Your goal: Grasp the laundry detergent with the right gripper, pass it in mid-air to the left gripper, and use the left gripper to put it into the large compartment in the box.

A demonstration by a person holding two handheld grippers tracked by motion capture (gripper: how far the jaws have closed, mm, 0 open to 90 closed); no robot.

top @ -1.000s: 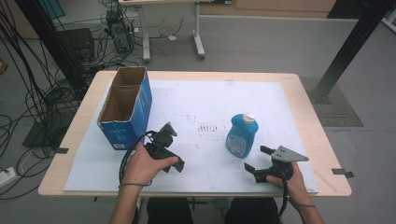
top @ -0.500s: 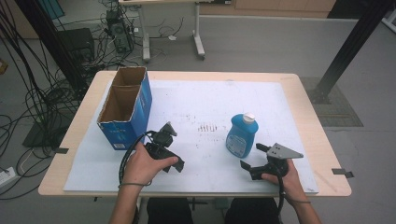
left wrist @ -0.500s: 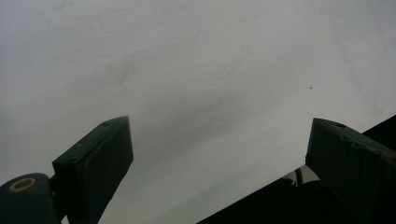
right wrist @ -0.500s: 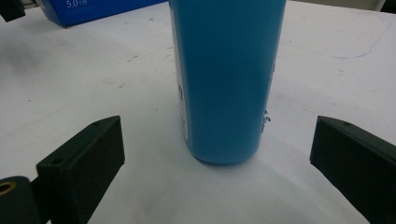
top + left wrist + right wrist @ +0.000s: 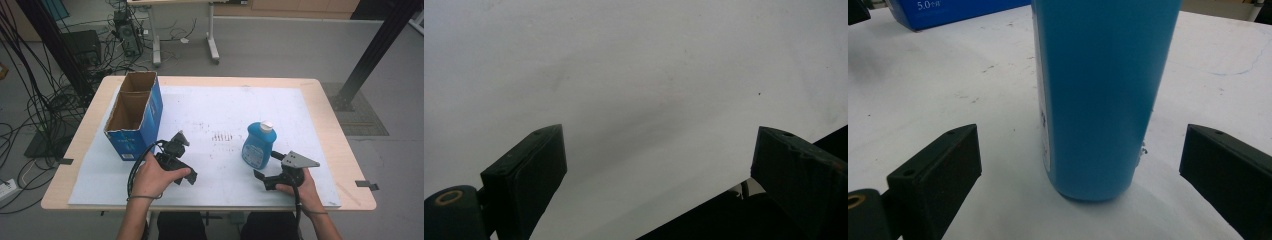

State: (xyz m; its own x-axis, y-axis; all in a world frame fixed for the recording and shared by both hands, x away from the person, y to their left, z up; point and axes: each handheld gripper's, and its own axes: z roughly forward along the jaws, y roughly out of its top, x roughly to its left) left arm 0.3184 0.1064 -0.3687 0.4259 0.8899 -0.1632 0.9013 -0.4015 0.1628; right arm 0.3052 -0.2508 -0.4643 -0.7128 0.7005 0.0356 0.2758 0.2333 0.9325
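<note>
We count one blue bottle [image 5: 259,146], one open cardboard box [image 5: 135,116], one white sheet [image 5: 220,112] over the table [image 5: 330,125], and two grippers, one in each hand. The bottle stands upright on the sheet at about four o'clock from the table's middle, near the front edge. It is filled with bright blue liquid, has a white cap, and carries a label down one side; in the right gripper view its flat-sided body [image 5: 1100,95] rises straight ahead at twelve o'clock between the two black jaws. Our right gripper [image 5: 266,169] sits just at five o'clock of the bottle, jaws spread wide and released, touching nothing. Our left gripper [image 5: 186,162] rests at four o'clock of the box, well apart from the bottle; its own view shows both jaws spread wide over bare white sheet, gripping nothing.
</note>
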